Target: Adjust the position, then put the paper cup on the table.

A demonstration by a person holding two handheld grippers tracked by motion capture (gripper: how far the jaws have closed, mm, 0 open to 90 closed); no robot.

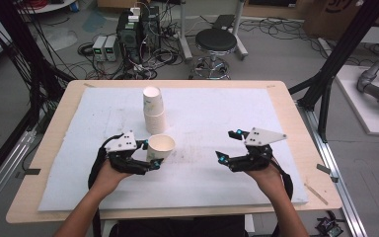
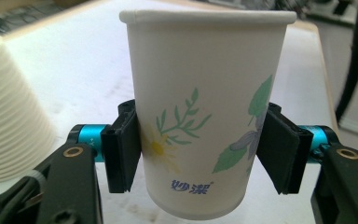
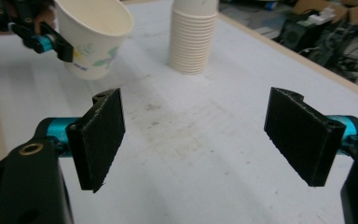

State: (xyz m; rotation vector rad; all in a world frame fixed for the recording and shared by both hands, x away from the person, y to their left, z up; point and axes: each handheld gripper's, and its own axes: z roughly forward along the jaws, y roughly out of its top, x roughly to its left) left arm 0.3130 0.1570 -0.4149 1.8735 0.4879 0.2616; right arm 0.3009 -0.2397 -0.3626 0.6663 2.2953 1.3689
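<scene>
A white paper cup (image 1: 161, 146) with a flower and leaf print hangs just above the white mat (image 1: 212, 111), tilted a little. My left gripper (image 1: 150, 156) is shut on it, its black pads (image 2: 121, 149) pressing the lower half of the cup (image 2: 205, 93) from both sides. Behind it a tall stack of the same cups (image 1: 153, 109) stands upside down on the mat. My right gripper (image 1: 229, 145) hovers to the right of the cup, open, with nothing between its pads (image 3: 100, 140). From there I see the held cup (image 3: 95, 32) and the stack (image 3: 193, 39) farther off.
The mat covers most of a wooden table (image 1: 54, 123). Beyond the far edge stand a black stool (image 1: 216, 42) and computer boxes with cables (image 1: 138, 29). Black frame posts (image 1: 333, 64) rise at both sides.
</scene>
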